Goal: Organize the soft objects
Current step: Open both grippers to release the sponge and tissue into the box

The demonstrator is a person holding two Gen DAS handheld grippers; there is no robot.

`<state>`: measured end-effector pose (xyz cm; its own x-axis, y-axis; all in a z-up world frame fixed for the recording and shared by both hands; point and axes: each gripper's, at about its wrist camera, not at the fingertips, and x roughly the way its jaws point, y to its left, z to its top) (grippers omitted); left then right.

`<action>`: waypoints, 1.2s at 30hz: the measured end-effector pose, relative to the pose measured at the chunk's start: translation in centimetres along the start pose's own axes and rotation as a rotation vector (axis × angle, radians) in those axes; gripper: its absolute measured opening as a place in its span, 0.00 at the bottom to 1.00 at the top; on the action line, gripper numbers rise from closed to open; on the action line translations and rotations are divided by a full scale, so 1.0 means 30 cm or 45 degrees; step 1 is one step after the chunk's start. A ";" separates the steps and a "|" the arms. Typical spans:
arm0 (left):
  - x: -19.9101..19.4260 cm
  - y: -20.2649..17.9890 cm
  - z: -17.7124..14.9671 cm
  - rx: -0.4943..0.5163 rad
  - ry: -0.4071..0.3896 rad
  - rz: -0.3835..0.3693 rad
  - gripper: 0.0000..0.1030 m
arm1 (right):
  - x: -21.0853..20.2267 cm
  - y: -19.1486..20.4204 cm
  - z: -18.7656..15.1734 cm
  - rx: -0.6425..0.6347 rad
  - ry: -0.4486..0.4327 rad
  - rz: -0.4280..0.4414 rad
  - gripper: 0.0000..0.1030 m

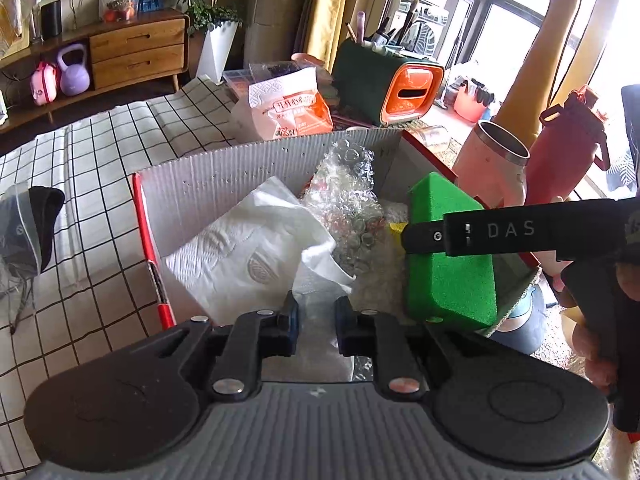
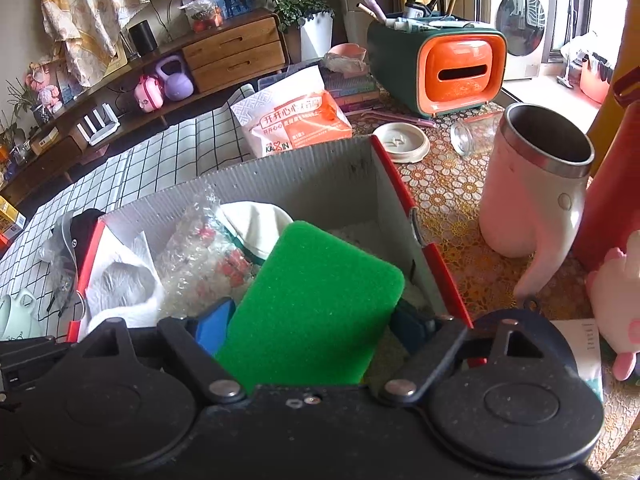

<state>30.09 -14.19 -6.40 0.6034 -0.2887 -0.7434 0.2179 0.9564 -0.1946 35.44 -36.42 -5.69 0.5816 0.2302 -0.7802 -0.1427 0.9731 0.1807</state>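
**Right wrist view: green sponge inside the grey box**

Right wrist view: right gripper jaws stand wide, green sponge between them, tilted inside the grey corrugated box. Whether the pads press on it, cannot tell. Left of the sponge in the box: bubble wrap, then white paper towel.

Left wrist view: left gripper nearly closed, nothing between its fingertips, poised over the box's near edge. Pink mug stands right of the box.

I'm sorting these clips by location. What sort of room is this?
Probably a home living room: a wooden sideboard with a potted plant beside it, and a washing machine through the doorway.
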 end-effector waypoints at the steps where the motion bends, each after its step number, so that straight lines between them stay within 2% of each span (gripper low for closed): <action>1: -0.009 0.001 0.000 0.001 -0.006 0.003 0.19 | -0.012 0.001 0.000 -0.005 -0.009 -0.002 0.82; 5: -0.040 0.004 -0.005 0.007 -0.022 0.011 0.23 | -0.059 0.008 -0.003 -0.034 -0.048 -0.002 0.85; 7: -0.052 0.004 -0.007 0.004 -0.027 0.015 0.30 | -0.082 0.017 -0.007 -0.050 -0.065 0.000 0.87; 8: -0.058 0.003 -0.009 0.002 -0.030 0.015 0.42 | -0.094 0.019 -0.008 -0.054 -0.073 0.004 0.88; 9: -0.066 0.003 -0.010 0.002 -0.036 0.015 0.63 | -0.103 0.020 -0.010 -0.056 -0.080 0.006 0.90; 10: -0.075 0.002 -0.012 0.003 -0.045 0.017 0.69 | -0.112 0.023 -0.011 -0.062 -0.091 0.009 0.91; 13: -0.112 -0.002 -0.018 0.004 -0.098 0.024 0.71 | -0.132 0.025 -0.011 -0.064 -0.105 0.017 0.93; 22: -0.218 0.004 -0.032 0.007 -0.147 0.029 0.75 | -0.238 0.061 -0.037 -0.088 -0.160 0.106 0.99; 36: -0.429 0.121 -0.116 -0.035 -0.192 0.012 0.85 | -0.346 0.221 -0.092 -0.167 -0.167 0.258 1.00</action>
<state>20.47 -6.84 0.23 0.7142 -0.2811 -0.6411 0.1920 0.9594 -0.2067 26.24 -32.36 1.94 0.6281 0.4269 -0.6505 -0.3640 0.9001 0.2393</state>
